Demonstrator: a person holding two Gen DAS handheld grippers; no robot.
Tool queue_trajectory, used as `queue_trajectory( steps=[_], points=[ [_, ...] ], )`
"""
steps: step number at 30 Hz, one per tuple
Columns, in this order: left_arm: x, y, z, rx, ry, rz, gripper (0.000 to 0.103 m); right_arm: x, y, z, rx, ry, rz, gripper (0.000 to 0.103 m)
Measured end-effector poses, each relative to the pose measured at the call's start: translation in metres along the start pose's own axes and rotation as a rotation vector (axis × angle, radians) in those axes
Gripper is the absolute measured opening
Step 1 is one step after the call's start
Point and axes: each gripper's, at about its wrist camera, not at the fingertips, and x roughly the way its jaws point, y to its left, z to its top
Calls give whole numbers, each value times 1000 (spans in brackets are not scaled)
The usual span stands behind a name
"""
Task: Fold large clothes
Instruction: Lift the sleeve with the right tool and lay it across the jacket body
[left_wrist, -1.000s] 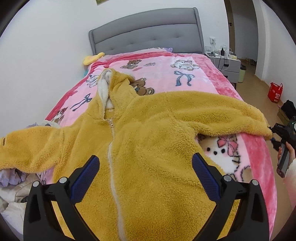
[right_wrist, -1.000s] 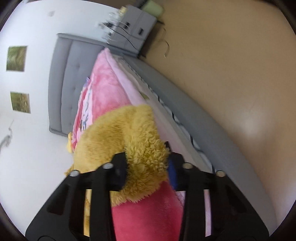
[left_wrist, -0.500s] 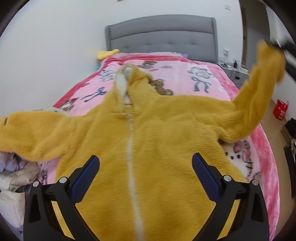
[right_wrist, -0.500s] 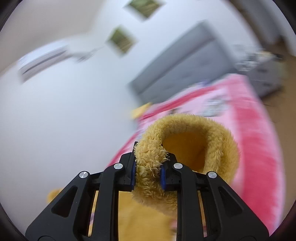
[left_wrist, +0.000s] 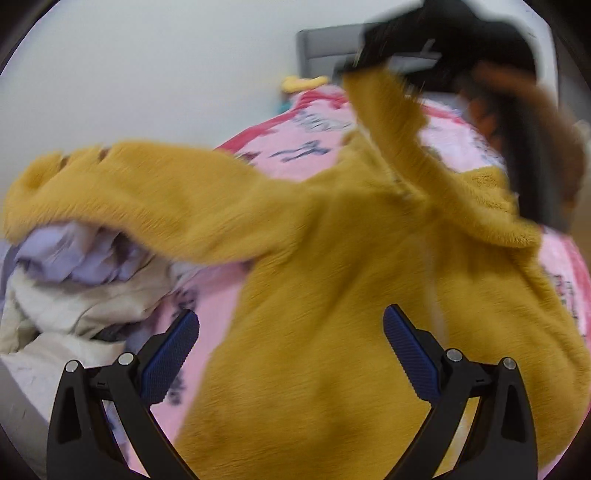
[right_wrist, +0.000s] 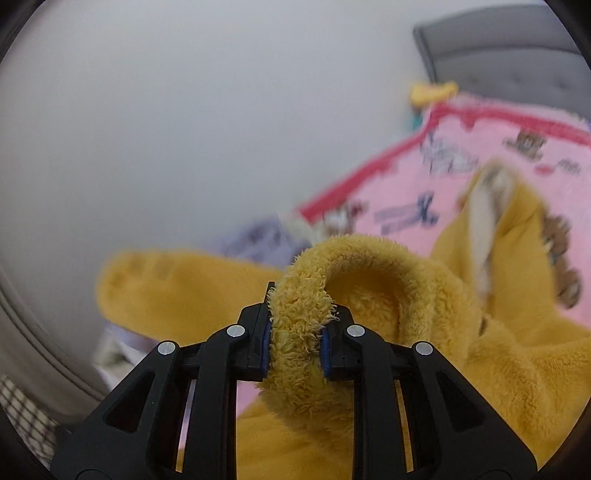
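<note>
A mustard-yellow fleece hooded jacket (left_wrist: 332, 295) lies front-up on a pink cartoon blanket (left_wrist: 288, 155). My left gripper (left_wrist: 291, 354) hangs open low over the jacket's body, nothing between its blue pads. My right gripper (right_wrist: 295, 343) is shut on the cuff of one jacket sleeve (right_wrist: 299, 314). In the left wrist view that right gripper (left_wrist: 354, 66) holds the sleeve (left_wrist: 402, 147) lifted high over the jacket's chest. The other sleeve (left_wrist: 147, 192) stretches out to the left, and its end (right_wrist: 147, 284) shows beyond the held cuff. The hood (right_wrist: 495, 206) lies toward the headboard.
A heap of lilac and cream clothes (left_wrist: 74, 280) lies at the bed's left edge under the spread sleeve. A grey padded headboard (right_wrist: 509, 55) and a white wall stand behind. A small yellow item (right_wrist: 432, 92) sits by the headboard. A person's hand (left_wrist: 517, 110) holds the right gripper.
The right gripper closed on the sleeve cuff at the bed's right edge, lifted it and swung it left across the jacket. The left gripper drifted left, still open.
</note>
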Motion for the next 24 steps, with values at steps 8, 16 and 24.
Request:
queue_trajectory(
  steps=[8, 16, 24],
  points=[
    [9, 41, -22, -76, 51, 53, 98, 155, 0, -93, -10, 265, -129, 25],
    [19, 51, 1, -136, 41, -88, 98, 80, 12, -82, 88, 151, 173, 78],
    [92, 10, 94, -100, 24, -499, 98, -76, -77, -79, 63, -6, -195, 79]
  ],
)
